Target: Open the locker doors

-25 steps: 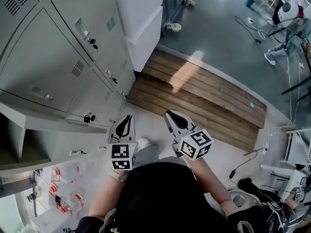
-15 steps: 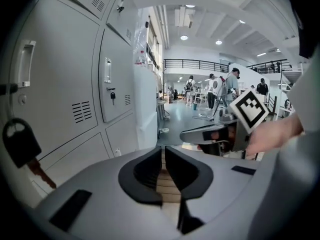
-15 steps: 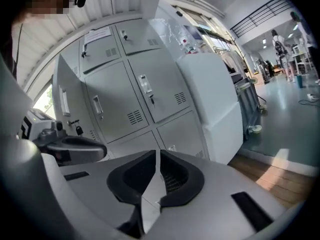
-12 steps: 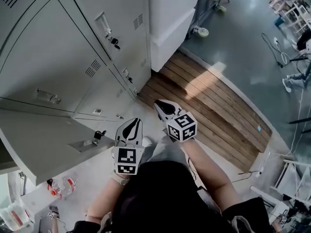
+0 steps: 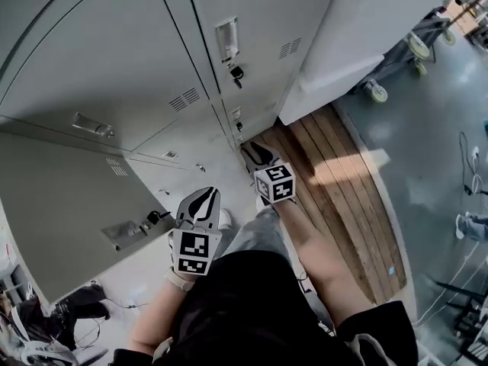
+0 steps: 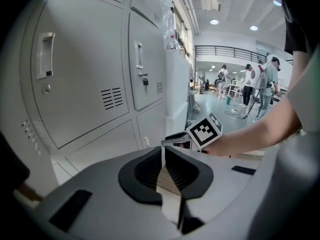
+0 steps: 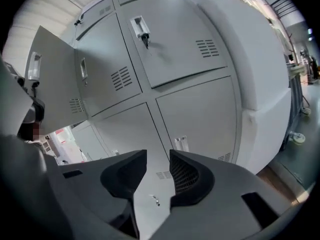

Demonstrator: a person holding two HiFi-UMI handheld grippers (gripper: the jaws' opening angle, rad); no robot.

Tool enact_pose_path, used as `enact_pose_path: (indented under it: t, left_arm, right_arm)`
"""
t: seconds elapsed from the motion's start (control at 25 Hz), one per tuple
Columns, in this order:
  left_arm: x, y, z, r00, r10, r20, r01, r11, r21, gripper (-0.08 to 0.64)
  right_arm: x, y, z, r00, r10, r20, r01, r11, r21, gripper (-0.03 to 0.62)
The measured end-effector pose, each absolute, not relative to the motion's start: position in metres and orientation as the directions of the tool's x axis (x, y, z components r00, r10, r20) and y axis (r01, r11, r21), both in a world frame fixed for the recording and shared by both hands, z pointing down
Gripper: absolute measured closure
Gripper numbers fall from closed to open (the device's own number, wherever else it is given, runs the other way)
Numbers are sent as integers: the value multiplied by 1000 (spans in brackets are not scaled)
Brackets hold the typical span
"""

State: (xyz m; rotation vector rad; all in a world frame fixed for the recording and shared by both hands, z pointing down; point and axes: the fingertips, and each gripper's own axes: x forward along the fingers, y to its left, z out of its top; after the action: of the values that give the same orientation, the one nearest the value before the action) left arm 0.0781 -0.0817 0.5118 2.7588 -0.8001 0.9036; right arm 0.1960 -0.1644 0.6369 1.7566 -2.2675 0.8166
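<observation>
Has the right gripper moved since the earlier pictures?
Yes. The right gripper has come closer to the lower locker door, beside the wooden platform. Its jaws have just been opening, with nothing between them.

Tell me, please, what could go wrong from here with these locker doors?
The open door hangs close beside the left gripper; a swing could knock it. The right gripper, whose jaws have just been opening with nothing between them, faces a lower door's small latch and may miss or slip off it.
</observation>
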Motion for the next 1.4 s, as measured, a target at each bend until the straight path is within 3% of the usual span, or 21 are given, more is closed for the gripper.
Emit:
enact_pose_path:
  t: [0.36,0.52,1.04,1.4]
  left_arm:
    - [66,-108,514,515,-614,598,-742,-669,-47,522]
    - [62,-104,519,459,-643,613,-790,-611,-49,522]
    - [34,-76,536,300,-686,663,-892,-449,-61,522]
    - [34,-64,541,290,-691,662,-905,-424,-46,525]
  right_arm:
    - [188,-231,705,-451,-715,534,-892,351,-283,313]
    - [186,-253,730,-483,-675,557,-875,381,-298,284]
    - [179,-303,758,-483,-658,577,-871,427,-242,262]
    - [182,-293,759,-463,-650,602,-881,414,-231,267]
